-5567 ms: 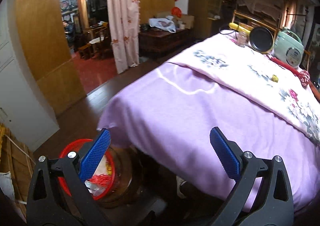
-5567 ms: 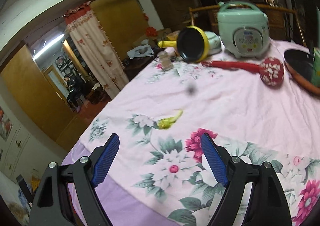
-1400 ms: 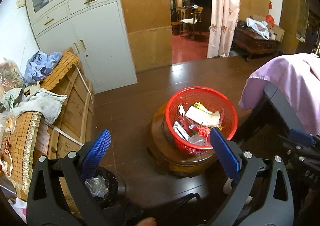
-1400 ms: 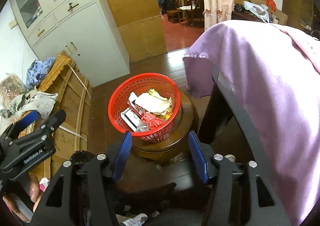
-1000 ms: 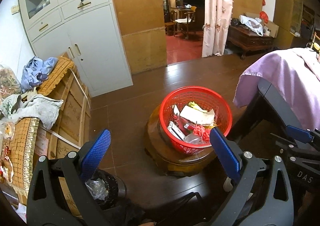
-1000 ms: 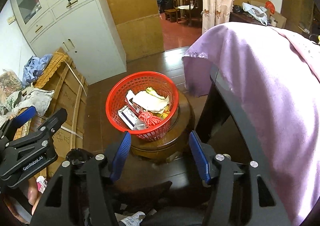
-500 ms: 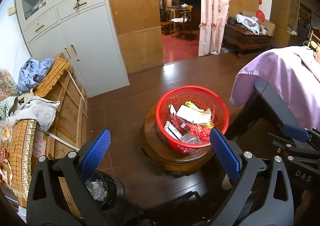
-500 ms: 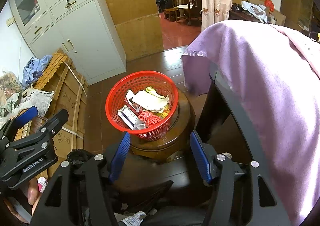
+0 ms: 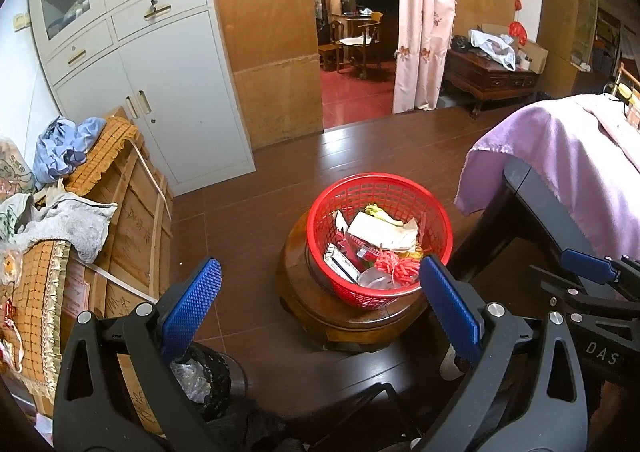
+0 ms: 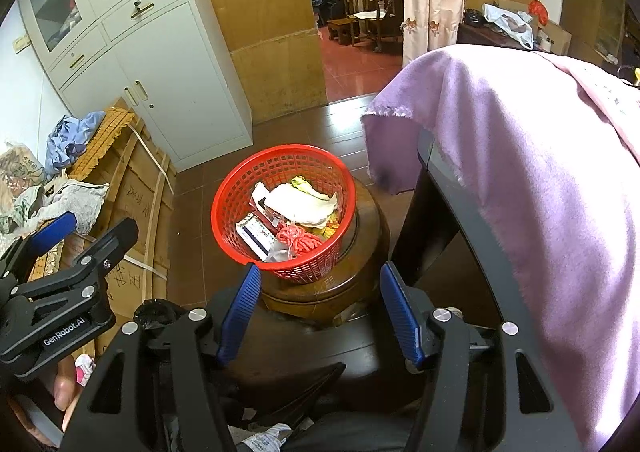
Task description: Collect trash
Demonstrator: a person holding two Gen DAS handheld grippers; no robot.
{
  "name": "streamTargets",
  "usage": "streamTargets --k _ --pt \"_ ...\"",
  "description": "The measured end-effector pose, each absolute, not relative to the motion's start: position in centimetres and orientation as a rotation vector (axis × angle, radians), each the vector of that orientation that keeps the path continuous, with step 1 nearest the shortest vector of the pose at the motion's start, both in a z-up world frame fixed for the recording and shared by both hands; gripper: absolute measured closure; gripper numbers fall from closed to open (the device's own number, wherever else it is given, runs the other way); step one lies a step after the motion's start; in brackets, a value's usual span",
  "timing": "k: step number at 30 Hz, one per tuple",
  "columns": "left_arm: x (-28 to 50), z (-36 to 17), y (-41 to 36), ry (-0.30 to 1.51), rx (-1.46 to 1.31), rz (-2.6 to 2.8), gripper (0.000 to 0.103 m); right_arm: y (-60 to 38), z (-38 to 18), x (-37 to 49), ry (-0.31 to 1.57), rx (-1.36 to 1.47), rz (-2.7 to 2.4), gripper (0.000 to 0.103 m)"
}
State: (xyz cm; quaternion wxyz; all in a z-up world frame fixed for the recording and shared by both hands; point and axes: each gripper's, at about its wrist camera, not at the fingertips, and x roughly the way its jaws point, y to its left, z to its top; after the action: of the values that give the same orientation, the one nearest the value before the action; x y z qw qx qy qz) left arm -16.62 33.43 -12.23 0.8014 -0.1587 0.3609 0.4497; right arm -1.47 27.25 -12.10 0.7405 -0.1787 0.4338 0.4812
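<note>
The red basket [image 9: 380, 208] [image 10: 240, 204] sits on a round dark wooden stool [image 9: 308, 304] [image 10: 368, 228] on the brown plank floor [image 9: 248, 220], just beside the corner of a table draped in a purple cloth [image 9: 560, 156] [image 10: 520, 156]. Inside it lie crumpled white paper [image 9: 380, 232] [image 10: 304, 204], a small white and blue box [image 9: 340, 262] [image 10: 256, 234], a tangle of red string [image 9: 394, 264] [image 10: 300, 240], a yellow-green scrap at the far side and some clear plastic near the front wall.

Both grippers hang above and short of the basket, touching nothing. The left gripper [image 9: 318, 306] has its 2 blue-padded fingers spread wide, empty. The right gripper [image 10: 320, 312] is also parted, less widely, with nothing between its pads; the basket's near wall shows just beyond its tips. In the right wrist view the left gripper's black body appears at the lower left.

To the left, a black bin [image 9: 208, 372] with a clear plastic wrapper in it stands by a wooden crate [image 9: 128, 220] piled with cloths. Behind are a white cabinet [image 9: 160, 84] [image 10: 160, 72], a wooden partition, and a floral curtain [image 9: 424, 20] at a doorway.
</note>
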Motion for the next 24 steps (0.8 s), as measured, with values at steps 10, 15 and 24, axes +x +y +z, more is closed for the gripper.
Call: streamTargets --k 10,15,24 --pt "-16.42 -12.2 33.53 0.775 -0.33 0.965 0.007 27.23 -12.03 -1.52 0.952 -0.391 1.054 0.041" --pt "-16.41 -12.22 33.48 0.775 -0.33 0.967 0.007 27.28 -12.0 -1.47 0.953 -0.392 1.054 0.041" --pt "-16.28 -12.3 33.47 0.778 -0.324 0.97 0.007 27.25 -11.99 -1.47 0.953 -0.391 1.054 0.041"
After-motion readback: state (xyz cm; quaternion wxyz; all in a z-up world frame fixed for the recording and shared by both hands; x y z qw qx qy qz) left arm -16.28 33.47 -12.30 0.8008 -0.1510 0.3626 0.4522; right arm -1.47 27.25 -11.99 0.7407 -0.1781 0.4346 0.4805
